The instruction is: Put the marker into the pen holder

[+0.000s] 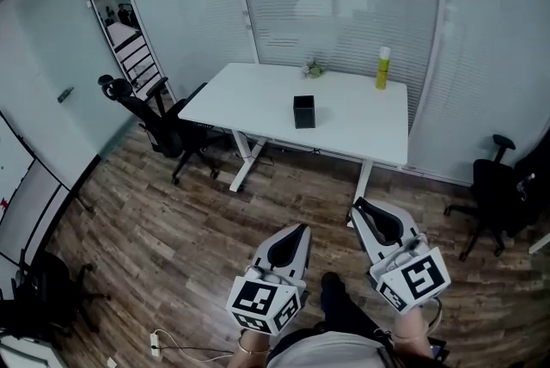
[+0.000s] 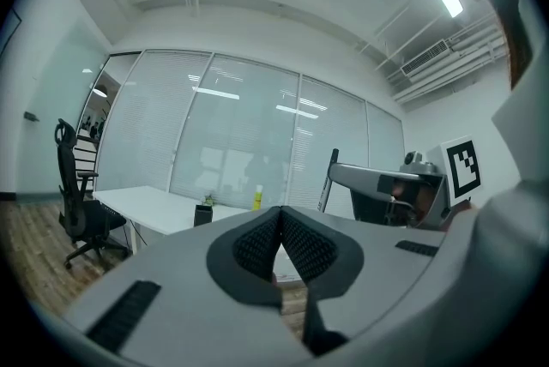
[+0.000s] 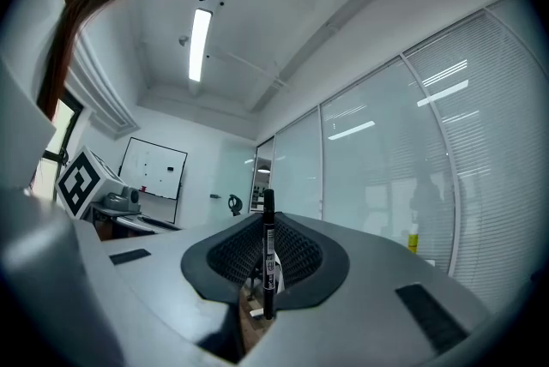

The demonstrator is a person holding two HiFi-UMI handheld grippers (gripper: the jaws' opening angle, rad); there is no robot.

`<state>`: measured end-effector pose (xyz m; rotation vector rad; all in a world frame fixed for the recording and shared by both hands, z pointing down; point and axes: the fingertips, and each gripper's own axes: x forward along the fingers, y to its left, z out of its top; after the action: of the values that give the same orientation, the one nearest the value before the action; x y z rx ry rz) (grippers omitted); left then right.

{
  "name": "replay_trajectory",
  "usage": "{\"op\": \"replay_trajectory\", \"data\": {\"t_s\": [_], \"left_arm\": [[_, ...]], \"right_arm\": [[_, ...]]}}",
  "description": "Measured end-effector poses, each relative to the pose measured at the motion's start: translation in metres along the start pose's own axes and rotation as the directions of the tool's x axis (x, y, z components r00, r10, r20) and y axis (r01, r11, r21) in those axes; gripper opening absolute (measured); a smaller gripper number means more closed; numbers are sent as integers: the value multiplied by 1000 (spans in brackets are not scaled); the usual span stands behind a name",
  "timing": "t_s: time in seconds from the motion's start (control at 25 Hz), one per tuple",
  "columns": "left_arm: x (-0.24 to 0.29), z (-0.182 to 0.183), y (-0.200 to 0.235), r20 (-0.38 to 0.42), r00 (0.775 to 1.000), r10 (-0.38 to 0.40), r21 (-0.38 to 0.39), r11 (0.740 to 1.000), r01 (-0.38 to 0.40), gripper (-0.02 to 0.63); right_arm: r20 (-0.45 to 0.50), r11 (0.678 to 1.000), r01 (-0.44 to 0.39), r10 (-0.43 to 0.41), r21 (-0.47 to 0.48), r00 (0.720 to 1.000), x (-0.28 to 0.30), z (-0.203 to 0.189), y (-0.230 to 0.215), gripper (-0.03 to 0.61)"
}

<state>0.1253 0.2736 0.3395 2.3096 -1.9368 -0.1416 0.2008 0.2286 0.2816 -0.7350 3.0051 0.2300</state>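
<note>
Clearly, a slim black marker (image 3: 268, 258) is clamped upright in the right claw (image 3: 268, 224), ready for the distant square black pen holder (image 1: 303, 112); the left claw (image 2: 280, 224) is closed, empty.

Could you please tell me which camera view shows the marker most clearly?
The right gripper view: the marker stands upright, clamped between the jaws of the right gripper, close to the lens. In the head view and the left gripper view that gripper shows, but the marker cannot be made out.
</note>
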Motion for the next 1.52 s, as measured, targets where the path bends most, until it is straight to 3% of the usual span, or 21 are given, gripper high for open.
{"op": "replay_trajectory", "data": {"t_s": [1.2, 1.52], "left_arm": [[201, 23, 158, -29, 999, -23, -12, 1000, 23, 18], [243, 19, 192, -39, 999, 10, -20, 1000, -10, 18]], "right_arm": [[12, 1000, -2, 2, 21, 1000, 222, -37, -137, 64], [21, 999, -14, 13, 36, 1000, 272, -51, -172, 64]]}}
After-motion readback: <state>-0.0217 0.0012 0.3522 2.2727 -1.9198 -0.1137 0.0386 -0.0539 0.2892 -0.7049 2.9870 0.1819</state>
